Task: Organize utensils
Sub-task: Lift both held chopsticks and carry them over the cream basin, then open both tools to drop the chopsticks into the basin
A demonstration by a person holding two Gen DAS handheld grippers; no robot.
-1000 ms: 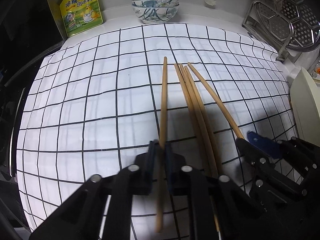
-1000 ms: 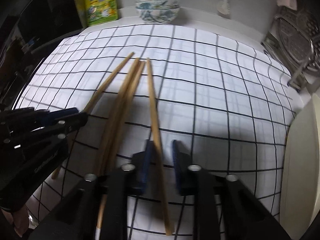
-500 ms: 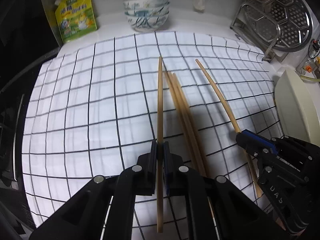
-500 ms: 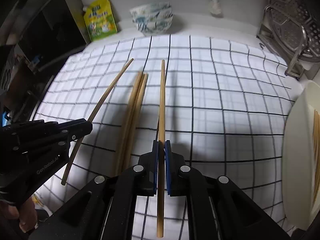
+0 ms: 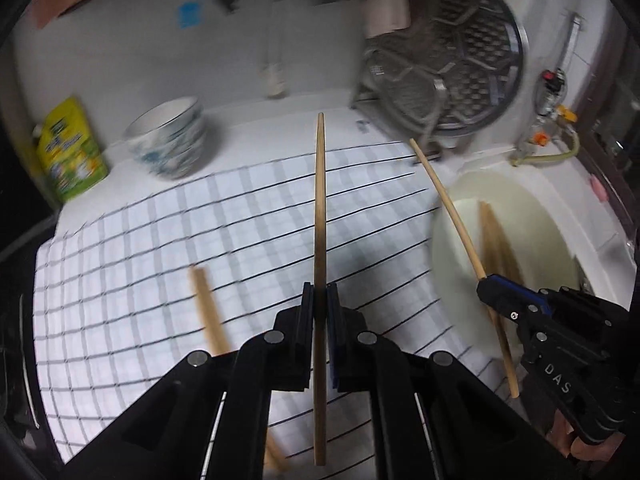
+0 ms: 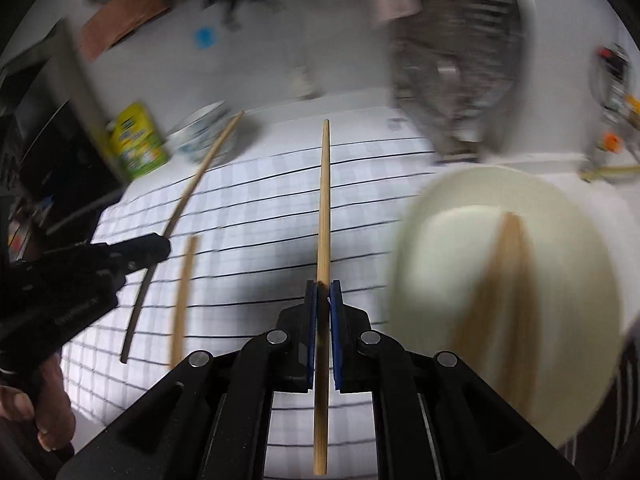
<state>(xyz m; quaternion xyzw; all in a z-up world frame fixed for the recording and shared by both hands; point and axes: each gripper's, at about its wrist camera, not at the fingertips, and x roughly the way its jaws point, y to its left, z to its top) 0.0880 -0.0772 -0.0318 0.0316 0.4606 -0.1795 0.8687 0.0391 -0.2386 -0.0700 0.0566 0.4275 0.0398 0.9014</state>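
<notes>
My left gripper (image 5: 319, 300) is shut on a wooden chopstick (image 5: 320, 208) and holds it above the checked cloth (image 5: 160, 248). My right gripper (image 6: 323, 296) is shut on another chopstick (image 6: 324, 208), also lifted. The right gripper (image 5: 490, 286) with its chopstick (image 5: 448, 200) shows in the left wrist view over the cream plate (image 5: 532, 216). The left gripper (image 6: 158, 246) with its chopstick (image 6: 200, 168) shows in the right wrist view. Chopsticks (image 6: 508, 280) lie in the cream plate (image 6: 440, 240). A pair of chopsticks (image 5: 208, 308) stays on the cloth, also in the right wrist view (image 6: 184, 296).
Stacked patterned bowls (image 5: 172, 140) and a yellow-green pouch (image 5: 68, 152) stand at the back left. A metal steamer rack (image 5: 452, 68) leans against the back wall. The counter's dark edge runs along the left.
Both grippers have closed on a chopstick each, lifted them off the cloth and swung right toward the cream plate. Two chopsticks stay on the cloth.
</notes>
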